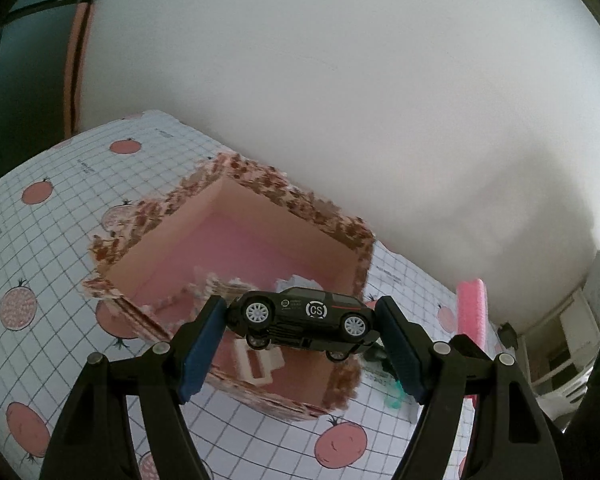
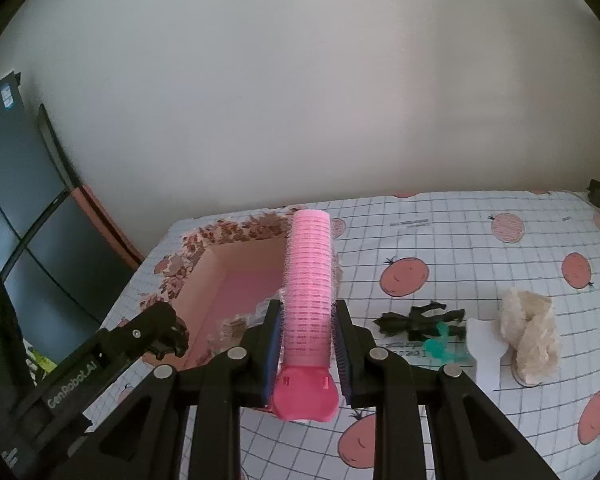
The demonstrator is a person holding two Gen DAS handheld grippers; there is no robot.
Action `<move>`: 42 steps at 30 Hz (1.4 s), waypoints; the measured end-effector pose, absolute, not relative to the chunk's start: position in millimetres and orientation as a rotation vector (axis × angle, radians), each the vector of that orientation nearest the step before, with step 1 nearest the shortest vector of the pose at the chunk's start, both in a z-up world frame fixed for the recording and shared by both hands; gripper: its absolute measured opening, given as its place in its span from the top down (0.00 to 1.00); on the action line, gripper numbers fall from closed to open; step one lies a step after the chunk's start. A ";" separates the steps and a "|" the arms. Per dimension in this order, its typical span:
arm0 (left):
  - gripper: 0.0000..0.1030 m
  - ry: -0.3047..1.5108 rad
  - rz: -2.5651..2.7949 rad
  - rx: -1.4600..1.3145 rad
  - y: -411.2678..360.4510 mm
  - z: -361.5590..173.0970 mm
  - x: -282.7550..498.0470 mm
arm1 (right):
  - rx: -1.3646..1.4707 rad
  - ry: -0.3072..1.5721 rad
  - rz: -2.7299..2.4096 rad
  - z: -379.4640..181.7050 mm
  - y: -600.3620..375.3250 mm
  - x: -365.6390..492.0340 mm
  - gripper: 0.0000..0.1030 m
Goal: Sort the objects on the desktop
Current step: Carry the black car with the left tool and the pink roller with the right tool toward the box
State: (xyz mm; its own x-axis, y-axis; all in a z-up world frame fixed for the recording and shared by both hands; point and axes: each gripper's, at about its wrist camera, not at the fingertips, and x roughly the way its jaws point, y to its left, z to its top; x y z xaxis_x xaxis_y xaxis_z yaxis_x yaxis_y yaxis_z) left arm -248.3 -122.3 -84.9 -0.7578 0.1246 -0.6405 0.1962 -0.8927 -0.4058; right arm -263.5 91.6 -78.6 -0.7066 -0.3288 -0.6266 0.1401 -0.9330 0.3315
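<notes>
My left gripper [image 1: 302,318] is shut on a black toy car [image 1: 304,316], held lengthways between the blue pads, over the near edge of an open pink box [image 1: 236,240]. My right gripper [image 2: 306,328] is shut on a pink hair roller [image 2: 308,284] that points up and forward, beside the box's right side [image 2: 236,280]. The roller also shows at the right in the left wrist view [image 1: 471,312]. The left gripper shows at the left in the right wrist view [image 2: 168,332], over the box.
The table has a grid cloth with red fruit prints [image 2: 460,280]. On it to the right lie a dark toy figure [image 2: 416,320], a green plastic piece [image 2: 440,346], a white card [image 2: 486,344] and a beige fluffy object [image 2: 530,336]. A white wall stands behind.
</notes>
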 end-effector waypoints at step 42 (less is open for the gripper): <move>0.25 0.844 -2.687 0.977 -180.8 -106.3 -239.7 | 1.090 -0.282 -2.543 -98.5 23.4 -268.3 0.75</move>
